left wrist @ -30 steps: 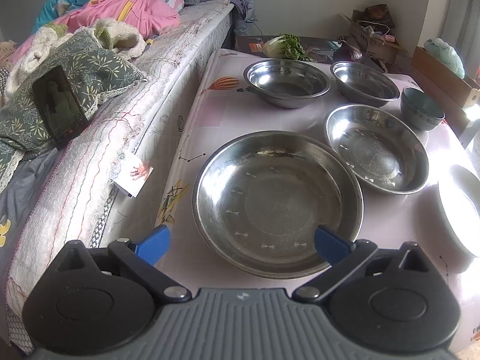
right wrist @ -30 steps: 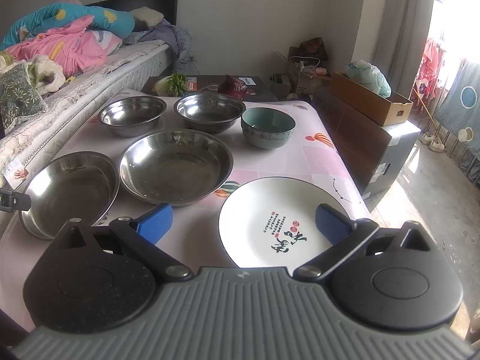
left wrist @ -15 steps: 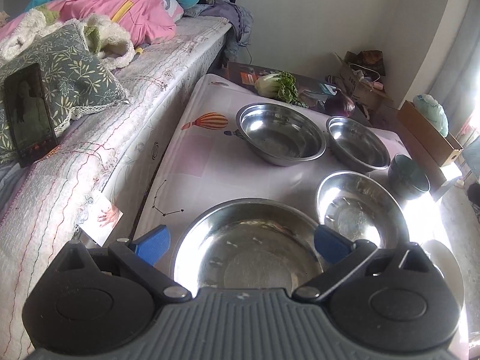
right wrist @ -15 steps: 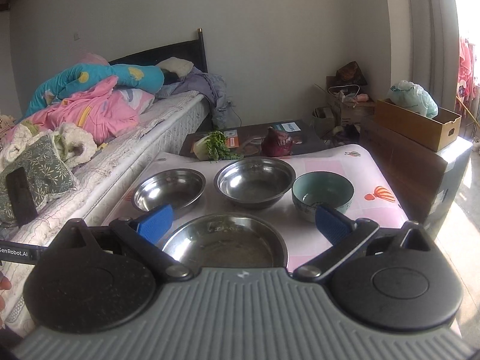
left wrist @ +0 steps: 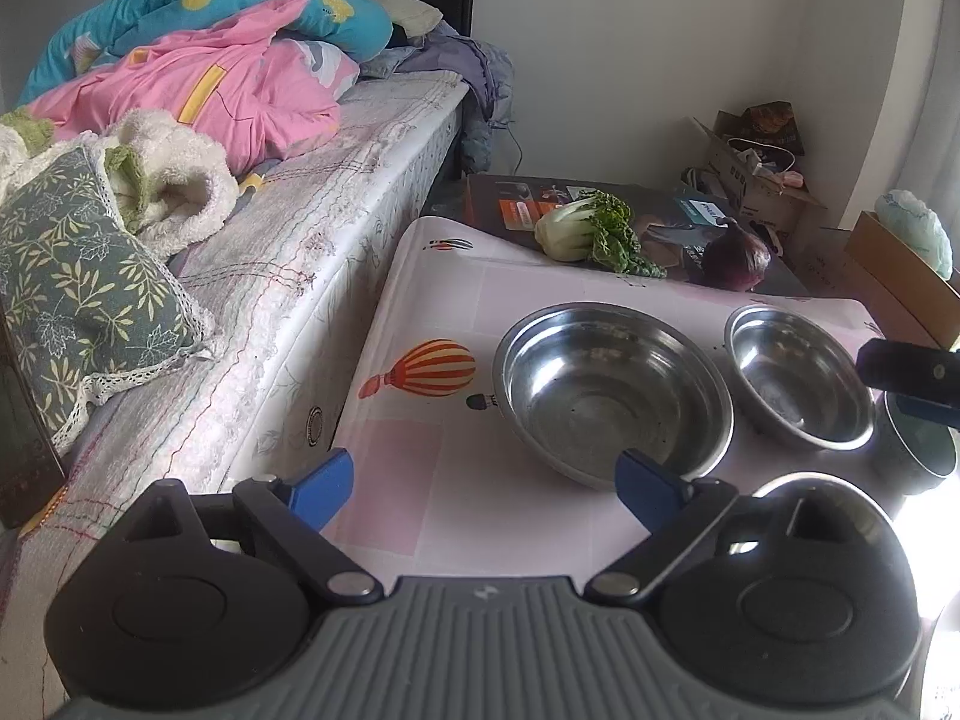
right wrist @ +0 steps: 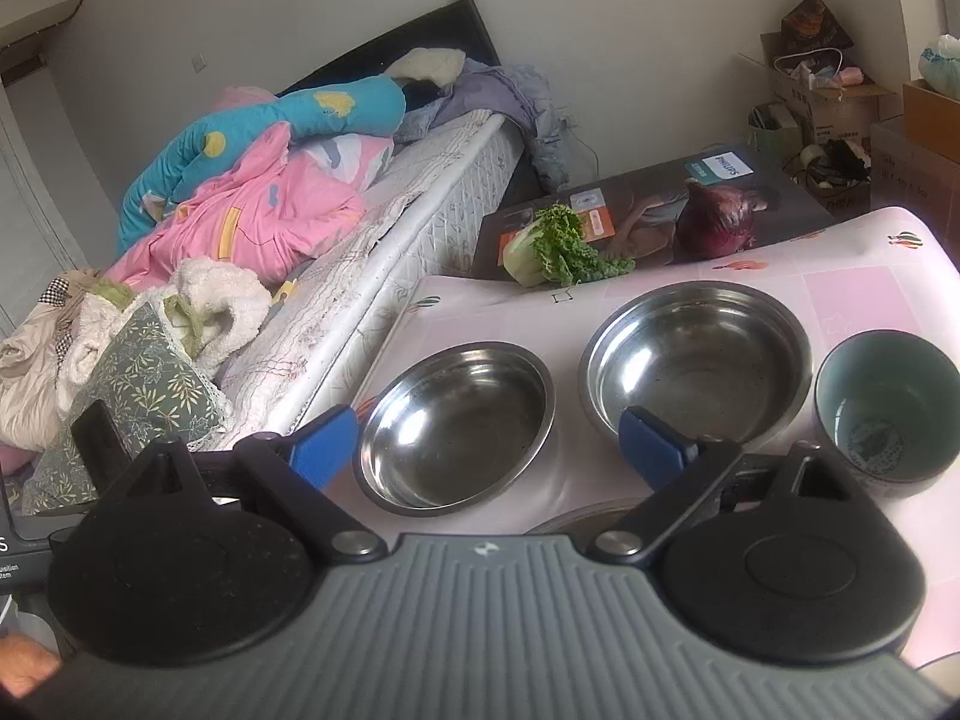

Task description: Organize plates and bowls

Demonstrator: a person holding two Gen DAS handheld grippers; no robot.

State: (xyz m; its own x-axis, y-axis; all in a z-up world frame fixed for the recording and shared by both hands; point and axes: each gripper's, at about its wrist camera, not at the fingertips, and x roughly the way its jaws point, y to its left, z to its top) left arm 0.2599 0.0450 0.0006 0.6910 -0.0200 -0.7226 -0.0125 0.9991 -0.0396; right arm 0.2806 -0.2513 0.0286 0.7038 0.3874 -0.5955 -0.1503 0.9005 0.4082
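Two steel bowls stand side by side at the far end of the pink table [left wrist: 414, 456]. The wider bowl [left wrist: 612, 390] [right wrist: 456, 426] is on the left, the other bowl [left wrist: 798, 378] [right wrist: 696, 360] to its right, then a teal ceramic bowl [left wrist: 918, 450] [right wrist: 888, 408]. A shallow steel pan [left wrist: 828, 498] shows at the lower right. My left gripper [left wrist: 483, 483] hovers just short of the wider bowl's near rim, jaws closing, only tablecloth between them. My right gripper [right wrist: 486, 443] hangs above the two bowls, jaws closing, gripping nothing.
A bed [left wrist: 312, 228] piled with bedding runs along the table's left edge. A leafy cabbage [left wrist: 588, 231] and a purple onion [left wrist: 735, 255] lie on a dark box beyond the table. Cardboard boxes [left wrist: 756, 180] fill the far corner. A hand [right wrist: 24, 666] shows at the lower left.
Both grippers moved forward over the table toward the far bowls. The big steel pans and the white plate dropped out of view below. Both jaws stand slightly narrower.
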